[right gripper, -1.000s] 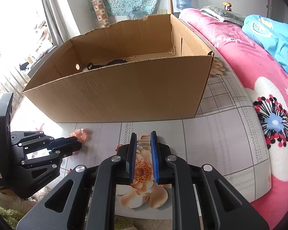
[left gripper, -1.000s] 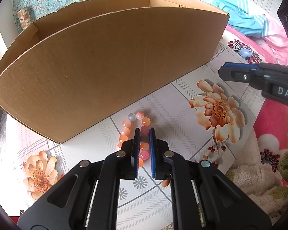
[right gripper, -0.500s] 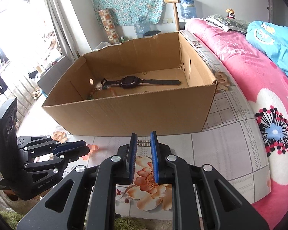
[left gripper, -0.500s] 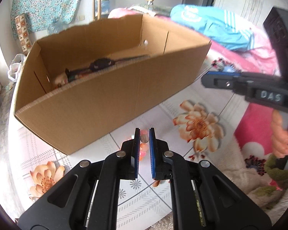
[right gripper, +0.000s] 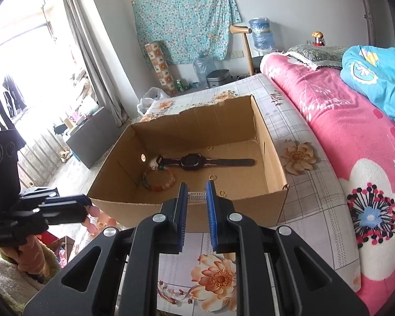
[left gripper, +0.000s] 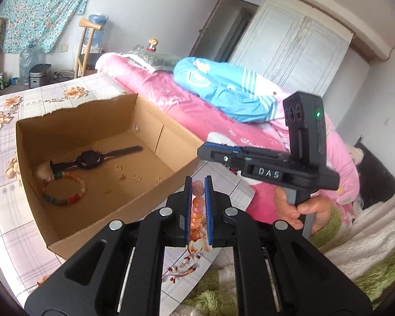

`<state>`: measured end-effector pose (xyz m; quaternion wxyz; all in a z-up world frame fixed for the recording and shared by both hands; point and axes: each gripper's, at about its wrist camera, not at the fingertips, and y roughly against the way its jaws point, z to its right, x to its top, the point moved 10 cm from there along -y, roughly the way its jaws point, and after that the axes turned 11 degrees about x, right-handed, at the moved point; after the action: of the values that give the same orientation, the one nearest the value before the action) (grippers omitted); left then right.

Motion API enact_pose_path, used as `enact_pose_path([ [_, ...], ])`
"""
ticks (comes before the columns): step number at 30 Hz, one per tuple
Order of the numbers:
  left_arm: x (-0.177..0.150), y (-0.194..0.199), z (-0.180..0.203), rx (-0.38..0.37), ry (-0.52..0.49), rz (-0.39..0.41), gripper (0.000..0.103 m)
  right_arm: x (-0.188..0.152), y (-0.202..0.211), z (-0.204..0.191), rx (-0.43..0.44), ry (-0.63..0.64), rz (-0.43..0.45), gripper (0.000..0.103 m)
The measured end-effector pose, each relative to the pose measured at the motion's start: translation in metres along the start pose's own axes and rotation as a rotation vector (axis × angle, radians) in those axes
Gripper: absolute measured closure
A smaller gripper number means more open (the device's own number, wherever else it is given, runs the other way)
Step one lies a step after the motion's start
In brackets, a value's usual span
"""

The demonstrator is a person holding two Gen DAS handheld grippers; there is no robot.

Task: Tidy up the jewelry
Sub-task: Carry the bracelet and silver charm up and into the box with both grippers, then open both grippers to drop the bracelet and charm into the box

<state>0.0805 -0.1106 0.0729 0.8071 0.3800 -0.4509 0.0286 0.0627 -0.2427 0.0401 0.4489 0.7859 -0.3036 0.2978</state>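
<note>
jewelry is partly sorting: a watch and a beaded bracelet are lying in the cardboard box ahead of both grippers. the left gripper is pinching an orange bead bracelet, the right gripper a small silver piece; both are awaiting boxing.

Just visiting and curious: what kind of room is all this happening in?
Most likely a home bedroom: a bed with a pink floral bedspread, a white wardrobe, and a water jug by the wall. The cardboard box sits on a floral-clothed surface beside the bed.
</note>
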Motion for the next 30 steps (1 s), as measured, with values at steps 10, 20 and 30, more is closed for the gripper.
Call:
enact_pose_path([
  [10,0.03,-0.031,-0.071,0.203,0.023,-0.097,0.095,0.026,-0.012,0.012,0.026,0.001,0.032,0.088],
  [20,-0.026,-0.092,-0.111,0.235,0.048,-0.443,0.095,0.03,-0.034,0.035,0.056,-0.039,0.013,0.088],
  [30,-0.044,-0.101,-0.118,0.281,0.042,-0.543,0.085,0.028,-0.042,0.045,0.06,-0.054,0.0,0.088],
])
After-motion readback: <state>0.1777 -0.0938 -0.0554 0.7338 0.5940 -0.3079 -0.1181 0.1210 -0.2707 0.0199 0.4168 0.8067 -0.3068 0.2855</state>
